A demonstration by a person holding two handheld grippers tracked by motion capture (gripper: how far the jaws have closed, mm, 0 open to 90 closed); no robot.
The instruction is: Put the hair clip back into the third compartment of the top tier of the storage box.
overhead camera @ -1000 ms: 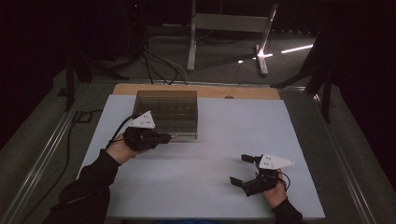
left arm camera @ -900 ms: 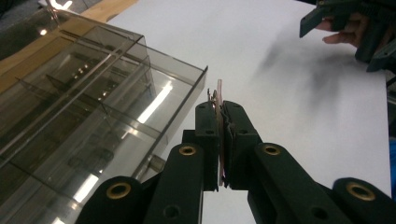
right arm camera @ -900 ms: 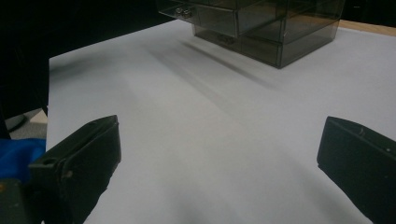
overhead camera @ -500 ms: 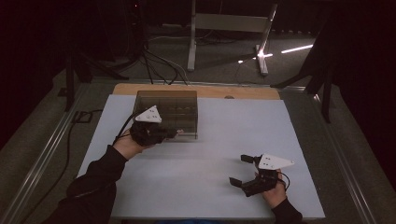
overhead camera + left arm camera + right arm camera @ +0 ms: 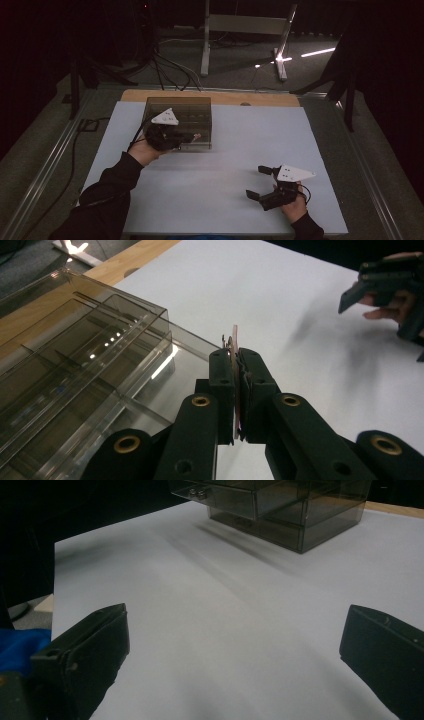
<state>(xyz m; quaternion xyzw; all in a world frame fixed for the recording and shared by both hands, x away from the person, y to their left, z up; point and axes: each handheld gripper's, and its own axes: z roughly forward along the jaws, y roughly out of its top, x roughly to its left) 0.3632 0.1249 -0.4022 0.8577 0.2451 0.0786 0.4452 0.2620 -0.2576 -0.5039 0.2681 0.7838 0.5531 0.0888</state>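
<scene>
While the left hand-held gripper [image 5: 235, 390] pinches a thin card [image 5: 234, 347] beside the smoky box [image 5: 75, 375], the right [image 5: 266, 182] gapes wide

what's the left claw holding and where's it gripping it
The left claw is shut on a thin flat pinkish piece, gripped across its faces at the lower part, top edge sticking out.

The room is dim and its edges fall to black. The white table [image 5: 225, 165] is evenly lit; far floor glare [image 5: 310, 52] shows.
</scene>
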